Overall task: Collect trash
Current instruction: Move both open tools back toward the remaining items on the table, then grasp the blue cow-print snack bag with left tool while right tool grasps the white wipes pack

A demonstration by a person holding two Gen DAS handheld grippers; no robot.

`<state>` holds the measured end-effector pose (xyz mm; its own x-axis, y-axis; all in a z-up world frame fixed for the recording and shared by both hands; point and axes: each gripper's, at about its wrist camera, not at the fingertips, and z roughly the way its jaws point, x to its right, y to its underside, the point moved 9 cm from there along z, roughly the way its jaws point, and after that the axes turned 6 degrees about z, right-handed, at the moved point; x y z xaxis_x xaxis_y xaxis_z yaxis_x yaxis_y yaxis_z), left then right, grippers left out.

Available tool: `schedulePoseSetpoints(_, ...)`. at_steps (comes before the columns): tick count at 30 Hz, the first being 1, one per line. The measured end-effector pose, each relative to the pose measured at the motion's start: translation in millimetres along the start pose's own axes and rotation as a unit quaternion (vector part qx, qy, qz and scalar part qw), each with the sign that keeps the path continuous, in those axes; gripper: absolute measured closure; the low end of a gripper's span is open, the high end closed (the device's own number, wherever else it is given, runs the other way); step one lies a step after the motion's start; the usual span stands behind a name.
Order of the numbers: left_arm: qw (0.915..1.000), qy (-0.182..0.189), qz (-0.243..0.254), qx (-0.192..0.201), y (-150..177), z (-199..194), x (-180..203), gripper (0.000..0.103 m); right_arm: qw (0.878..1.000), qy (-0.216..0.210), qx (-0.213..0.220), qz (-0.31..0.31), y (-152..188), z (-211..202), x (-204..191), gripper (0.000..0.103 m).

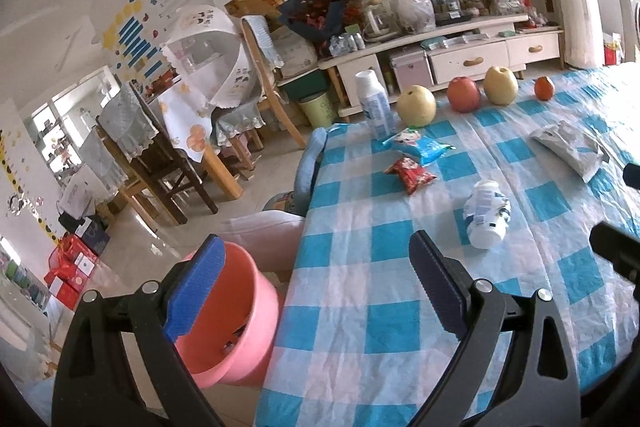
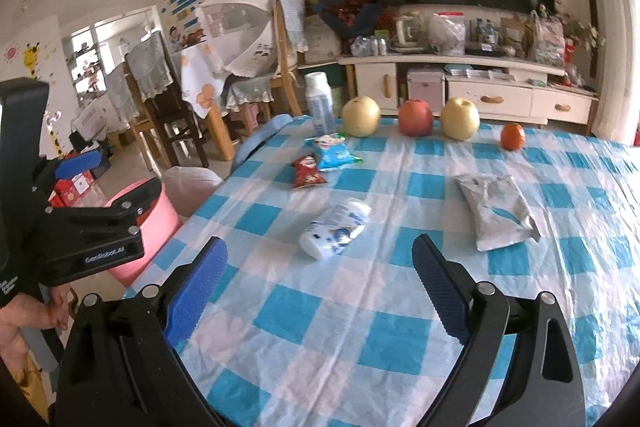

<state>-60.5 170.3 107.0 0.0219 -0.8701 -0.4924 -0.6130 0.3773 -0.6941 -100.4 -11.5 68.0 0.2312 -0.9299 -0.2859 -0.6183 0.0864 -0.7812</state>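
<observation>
both grippers hang with jaws spread and empty, the left gripper over the worktop edge above the pink bin, likely the drop spot. the right gripper faces the tipped bottle, wrappers and grey pouch, probably the trash.

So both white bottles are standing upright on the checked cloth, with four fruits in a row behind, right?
Not quite. Only the far bottle stands; the near bottle lies on its side, as the right wrist view shows. The four fruits do sit in a row.
</observation>
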Motion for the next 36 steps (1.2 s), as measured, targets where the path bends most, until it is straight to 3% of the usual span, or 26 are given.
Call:
schedulePoseSetpoints(7, 0.9995, 0.028, 0.014, -0.007, -8, 6, 32, 0.009, 0.999, 0.021, -0.003, 0.036, -4, 2, 48, 0.01)
schedulePoseSetpoints(14, 0.9937, 0.112, 0.002, -0.012, -24, 28, 70, 0.009, 0.994, 0.075, -0.005, 0.074, -6, 15, 118, 0.01)
schedulePoseSetpoints(19, 0.9849, 0.167, -0.029, -0.033, -41, 69, 92, 0.009, 0.987, 0.106, -0.026, 0.116, -6, 35, 171, 0.01)
schedulePoseSetpoints(25, 0.973, 0.209, -0.074, -0.064, -68, 127, 112, 0.009, 0.982, 0.113, -0.05, 0.145, -11, 66, 205, 0.01)
schedulePoseSetpoints(36, 0.96, 0.201, -0.134, -0.141, -93, 229, 137, 0.009, 0.982, 0.112, -0.084, 0.125, -24, 115, 225, 0.01)
